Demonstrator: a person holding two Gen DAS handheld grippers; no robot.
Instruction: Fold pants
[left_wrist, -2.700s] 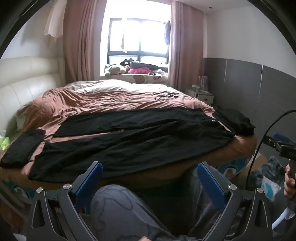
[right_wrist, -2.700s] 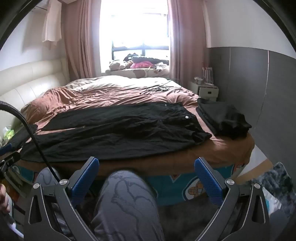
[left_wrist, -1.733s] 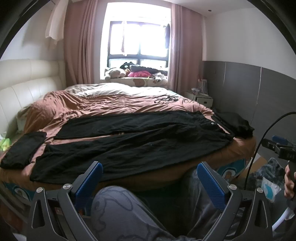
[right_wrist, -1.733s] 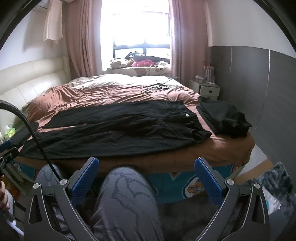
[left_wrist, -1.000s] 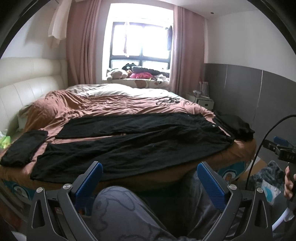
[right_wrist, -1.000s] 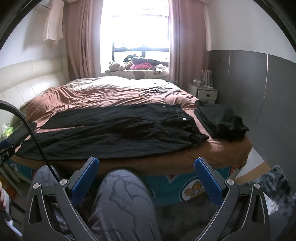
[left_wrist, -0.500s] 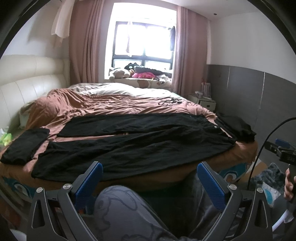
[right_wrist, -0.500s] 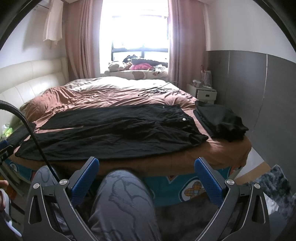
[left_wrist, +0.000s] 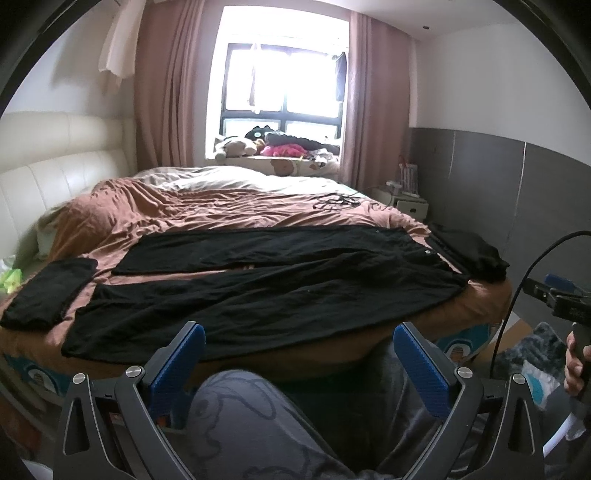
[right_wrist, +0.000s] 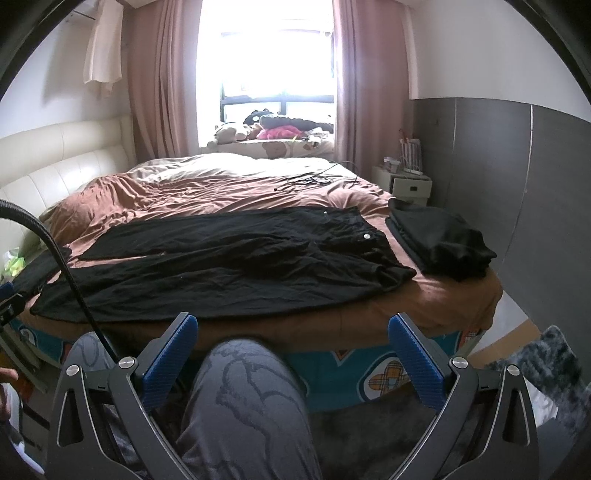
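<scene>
A pair of black pants (left_wrist: 266, 288) lies spread flat across the brown bed (left_wrist: 207, 210), waist at the right, legs reaching left. It also shows in the right wrist view (right_wrist: 229, 266), with a button near the waist. My left gripper (left_wrist: 295, 354) is open and empty, held off the bed's near edge above the person's knee. My right gripper (right_wrist: 291, 350) is open and empty too, in front of the bed's near edge, right of the left one.
A folded black garment (left_wrist: 48, 291) lies at the bed's left end. A folded black pile (right_wrist: 439, 236) sits at the right end. Black cables (right_wrist: 306, 180) lie further back on the bed. A white nightstand (right_wrist: 406, 184) and grey wall panel stand at right.
Both grippers have risen and tilted slightly, so the bed sits a bit lower in view. The pants have not moved. Both grippers stay open.
</scene>
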